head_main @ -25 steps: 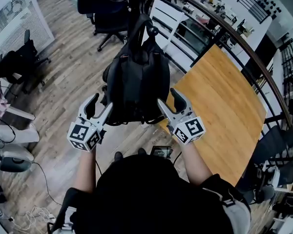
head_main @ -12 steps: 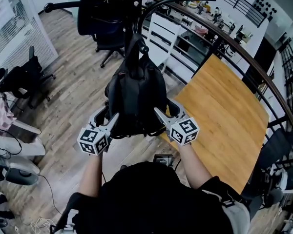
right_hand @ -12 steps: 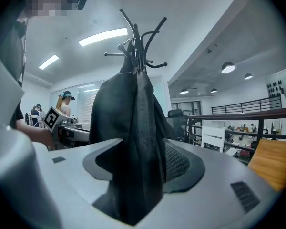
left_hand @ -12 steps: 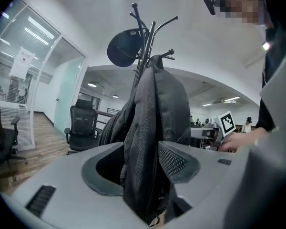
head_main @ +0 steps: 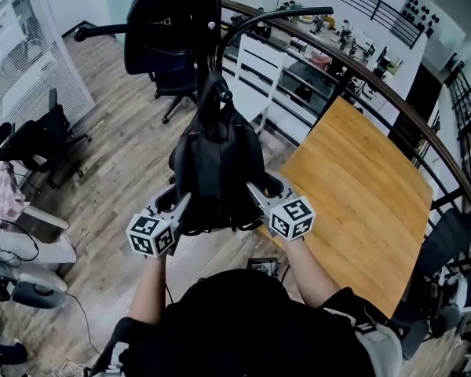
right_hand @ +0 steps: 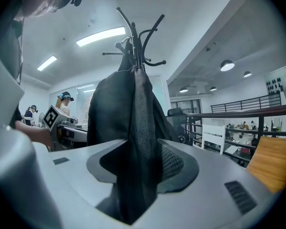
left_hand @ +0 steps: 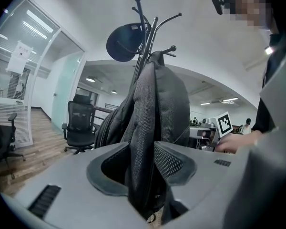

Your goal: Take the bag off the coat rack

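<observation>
Office with a wood floor (head_main: 118, 148), seen from above. At the centre a black bag (head_main: 217, 171) hangs from the black coat rack (head_main: 255, 20). The left gripper (head_main: 173, 203) pinches the fabric on the bag's left side, and the right gripper (head_main: 267, 188) pinches its right side. Both pairs of jaws have just been closing and now press on that fabric. A wooden table (head_main: 361, 179) stands to the right, and a black office chair (head_main: 173, 22) is behind the rack.
</observation>
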Motion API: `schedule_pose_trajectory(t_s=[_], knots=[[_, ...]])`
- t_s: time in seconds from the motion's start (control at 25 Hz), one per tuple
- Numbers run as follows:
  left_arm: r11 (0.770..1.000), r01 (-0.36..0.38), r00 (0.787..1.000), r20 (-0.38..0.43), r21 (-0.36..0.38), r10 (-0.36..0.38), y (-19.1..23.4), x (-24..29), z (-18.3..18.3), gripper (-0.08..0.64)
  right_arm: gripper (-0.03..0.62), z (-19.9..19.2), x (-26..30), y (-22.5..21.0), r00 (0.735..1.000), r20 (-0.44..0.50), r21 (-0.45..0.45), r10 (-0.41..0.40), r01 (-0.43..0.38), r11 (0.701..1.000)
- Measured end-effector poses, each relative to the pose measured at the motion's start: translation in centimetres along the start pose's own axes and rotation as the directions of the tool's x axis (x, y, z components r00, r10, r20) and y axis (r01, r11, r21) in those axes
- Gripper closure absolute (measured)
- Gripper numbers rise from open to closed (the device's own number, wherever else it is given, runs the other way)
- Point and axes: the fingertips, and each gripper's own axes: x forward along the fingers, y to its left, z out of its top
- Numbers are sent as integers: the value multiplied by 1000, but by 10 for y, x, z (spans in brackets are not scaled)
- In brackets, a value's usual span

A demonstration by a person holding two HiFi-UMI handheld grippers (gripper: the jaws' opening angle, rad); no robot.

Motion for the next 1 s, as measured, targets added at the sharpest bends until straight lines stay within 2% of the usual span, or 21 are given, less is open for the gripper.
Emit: schedule_pose_trajectory(t_s=[0.24, 0.48, 0.6, 0.72, 0.88, 1.0], knots=[[1000, 16, 1000, -14, 23, -16, -4, 3, -2, 411, 416, -1, 0, 0, 1000, 9, 8, 23, -23, 1000], [998, 48, 998, 36, 33, -50, -11, 3, -2, 428, 470, -2, -3, 5, 997, 55, -24, 57, -55, 998], [996, 27, 998, 53, 84, -32, -11, 4, -2, 432, 476, -2, -3, 5, 994, 95, -41, 48, -45, 998], [991, -7, 997, 82, 131, -4, -10, 4, -3, 433, 476, -1, -2, 3, 989, 144, -7, 16, -15, 1000], [998, 0, 988, 156, 70, -11, -9, 1, -1, 440, 476, -1, -1, 5, 989, 146, -36, 8, -3, 999], [996, -14, 984, 179, 85, -2, -9, 0, -2, 439, 479, -2, -5, 7, 988, 152, -39, 22, -16, 999]])
